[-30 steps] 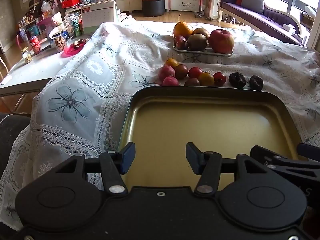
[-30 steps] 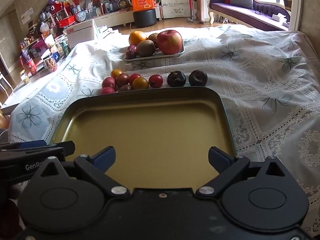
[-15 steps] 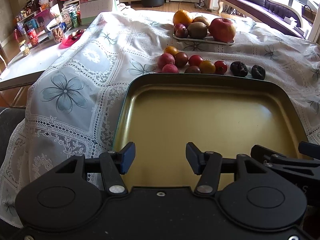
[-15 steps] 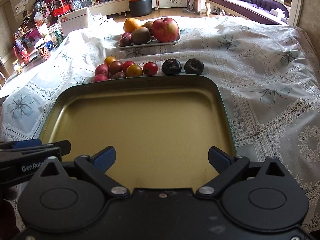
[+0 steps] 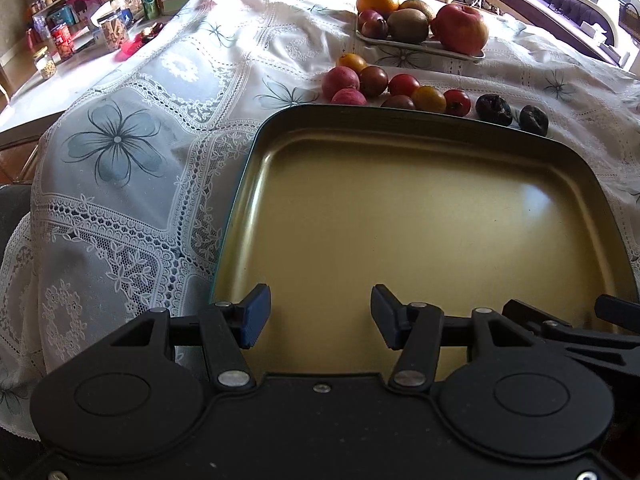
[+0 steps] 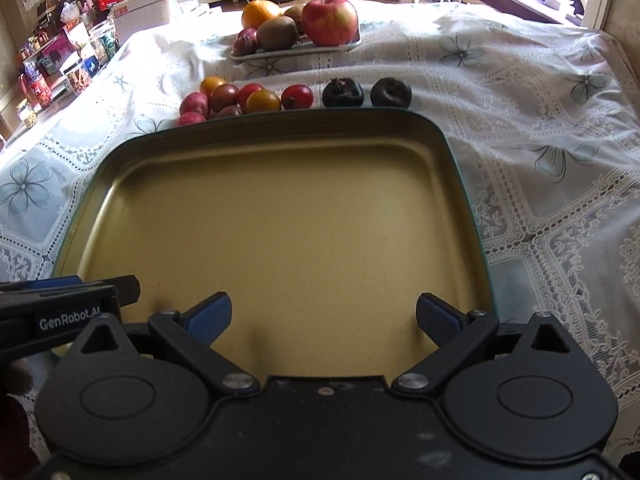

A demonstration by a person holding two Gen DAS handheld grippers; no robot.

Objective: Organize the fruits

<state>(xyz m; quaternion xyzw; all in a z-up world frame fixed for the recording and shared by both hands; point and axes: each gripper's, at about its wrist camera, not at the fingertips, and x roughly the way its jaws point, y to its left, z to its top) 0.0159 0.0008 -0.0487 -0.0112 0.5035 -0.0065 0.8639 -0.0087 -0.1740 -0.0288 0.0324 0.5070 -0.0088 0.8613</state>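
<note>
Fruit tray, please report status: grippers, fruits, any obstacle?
Left gripper open, right gripper open, both holding nothing, over the tray. Tray bare. Small fruits loose on the tablecloth beyond its far rim. Nothing in the way.

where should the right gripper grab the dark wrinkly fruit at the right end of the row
Take the rightmost dark fruit across its widest middle, coming from above. It is roundish and sits on the tablecloth with open space on its right and a gap to its dark neighbour, so the open right gripper has room.

Black hand-held gripper [image 6: 323, 316]: blue pads [image 6: 210, 316], silver screws, "GenRobot.AI" label.
</note>
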